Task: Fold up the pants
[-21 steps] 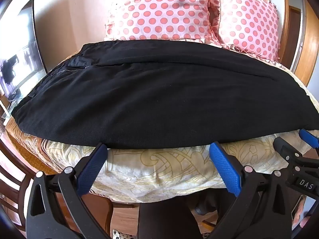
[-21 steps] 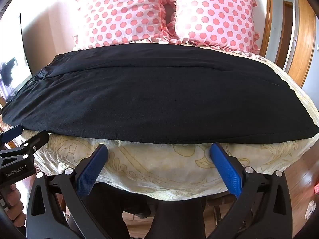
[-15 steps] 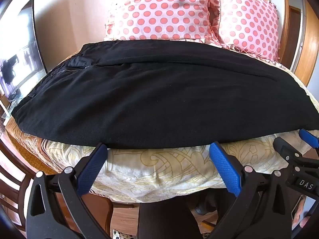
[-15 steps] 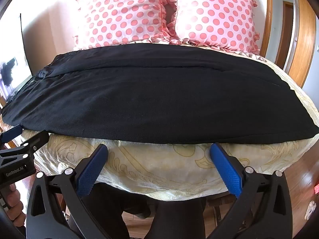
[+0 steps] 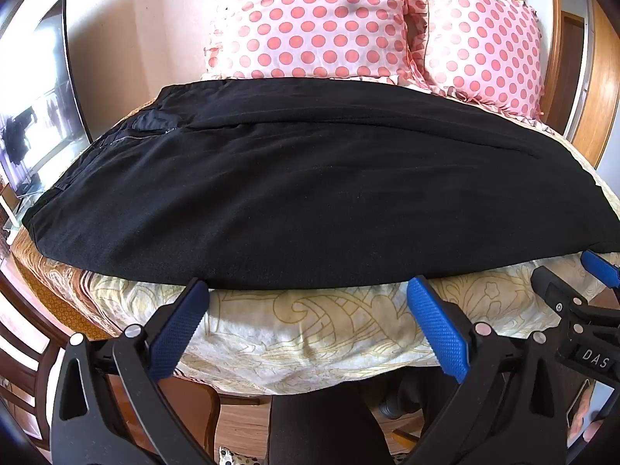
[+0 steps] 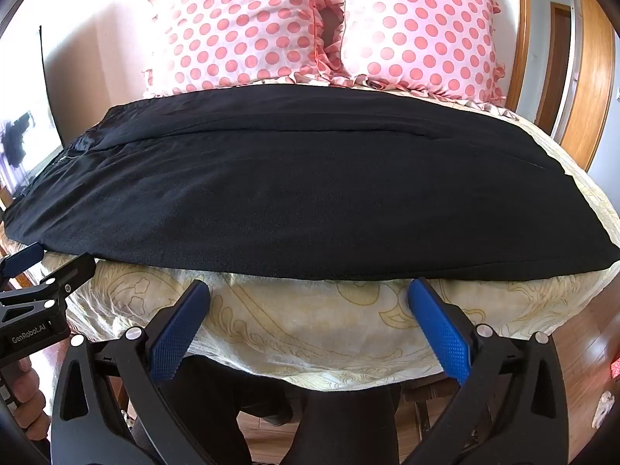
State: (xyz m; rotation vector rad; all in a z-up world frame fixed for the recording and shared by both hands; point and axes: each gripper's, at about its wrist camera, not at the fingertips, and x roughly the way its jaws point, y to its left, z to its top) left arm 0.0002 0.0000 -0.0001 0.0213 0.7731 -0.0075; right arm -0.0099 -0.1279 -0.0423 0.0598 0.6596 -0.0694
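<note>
Black pants (image 5: 302, 193) lie flat across the bed, waistband and zipper at the left, legs running right; they also show in the right wrist view (image 6: 310, 197). My left gripper (image 5: 308, 290) is open and empty, its blue pads just at the pants' near edge. My right gripper (image 6: 308, 290) is open and empty, its pads just below the near edge, over the yellow patterned bedcover (image 6: 329, 329). Each gripper shows at the edge of the other's view: the right one at the right (image 5: 573, 294), the left one at the left (image 6: 35, 279).
Two pink polka-dot pillows (image 5: 310, 19) (image 6: 418, 27) stand against the headboard behind the pants. A screen (image 5: 35, 116) stands left of the bed. A wooden chair (image 5: 23, 356) is at the lower left. A wooden door frame (image 6: 593, 77) is at the right. The person's dark legs (image 6: 348, 418) are below.
</note>
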